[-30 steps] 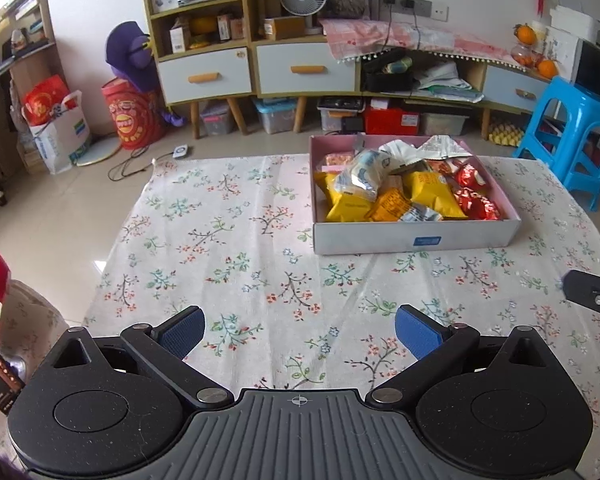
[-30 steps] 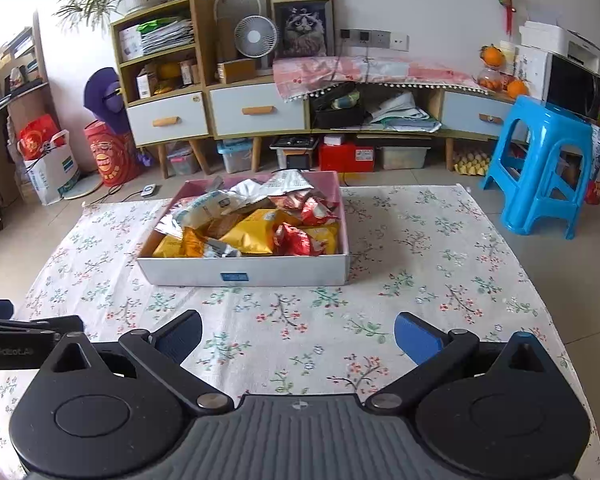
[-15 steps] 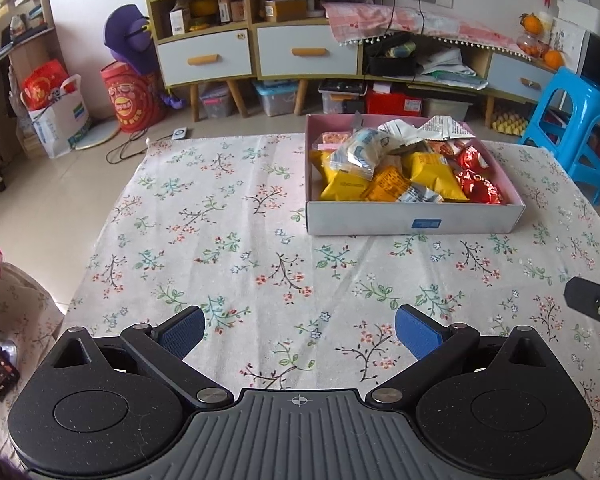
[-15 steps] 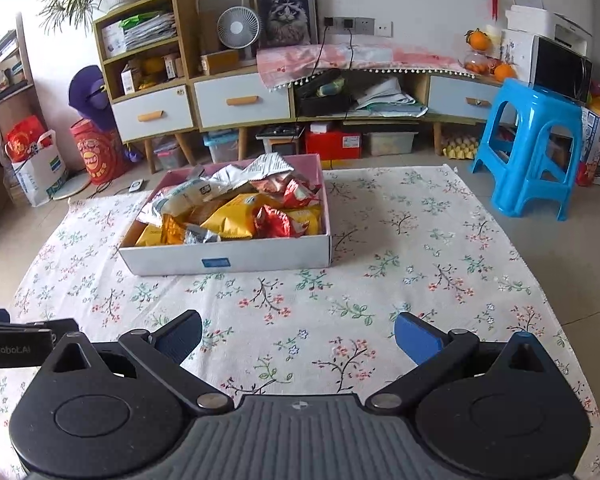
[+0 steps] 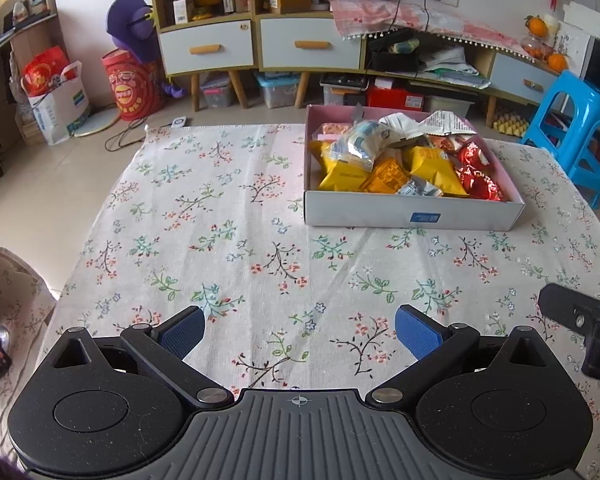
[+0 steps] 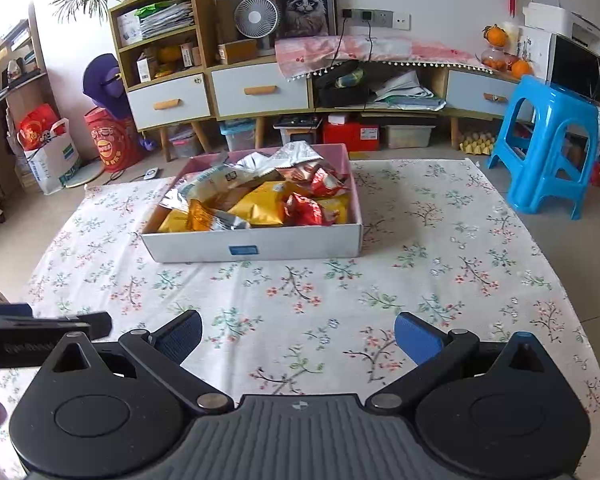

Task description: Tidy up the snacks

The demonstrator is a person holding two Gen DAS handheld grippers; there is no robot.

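both wrist views share box [image 5: 412, 216]

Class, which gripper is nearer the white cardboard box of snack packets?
Right, though narrowly. The right gripper faces the white cardboard box almost head-on; from the left gripper the box lies farther ahead and off to the right.

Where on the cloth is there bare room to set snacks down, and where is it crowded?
Bare: the cloth left of the box, and the strip between the box and both open tongs. Also right of the box in the right view. Crowded: inside the box, heaped with packets.
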